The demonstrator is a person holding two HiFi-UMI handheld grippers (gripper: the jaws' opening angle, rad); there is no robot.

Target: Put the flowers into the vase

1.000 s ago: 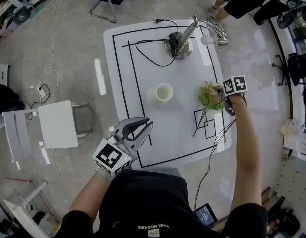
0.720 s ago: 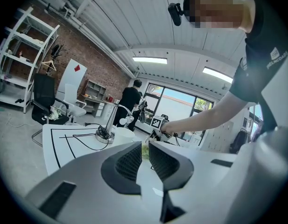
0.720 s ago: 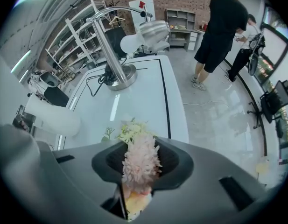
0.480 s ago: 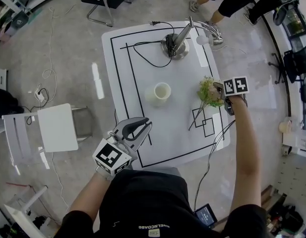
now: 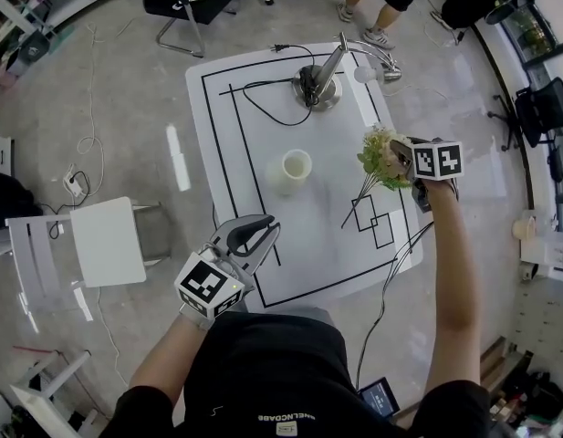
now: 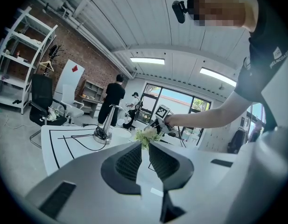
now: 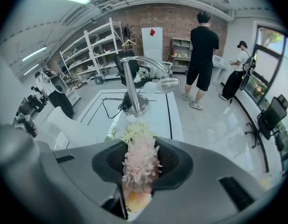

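"Head view first: where is the bunch?"

"The small bunch of pale green and cream flowers is in the air over the right half of the white table with black line markings. The heads sit close to the jaws, and the thin stems trail down toward the black squares drawn on the top."

"Held by what?"

"The right gripper. Its own view shows both jaws pressed against a pinkish-white bloom that fills the gap between them."

"And the vase?"

"The cream cylindrical vase stands upright near the middle of the table, left of the bunch and apart from it. The flowers are outside it."

"The other side?"

"The left gripper hangs at the near edge of the table, pointing toward the middle. In the left gripper view its jaws are drawn together with only a sliver between the tips, and they grip nothing. The bunch shows far off beyond them."

"Anything else around?"

"A silver desk lamp on a round base stands at the far end, and its black cord loops across the top. A white chair stands on the floor to the left. A person in black stands beyond the far edge."
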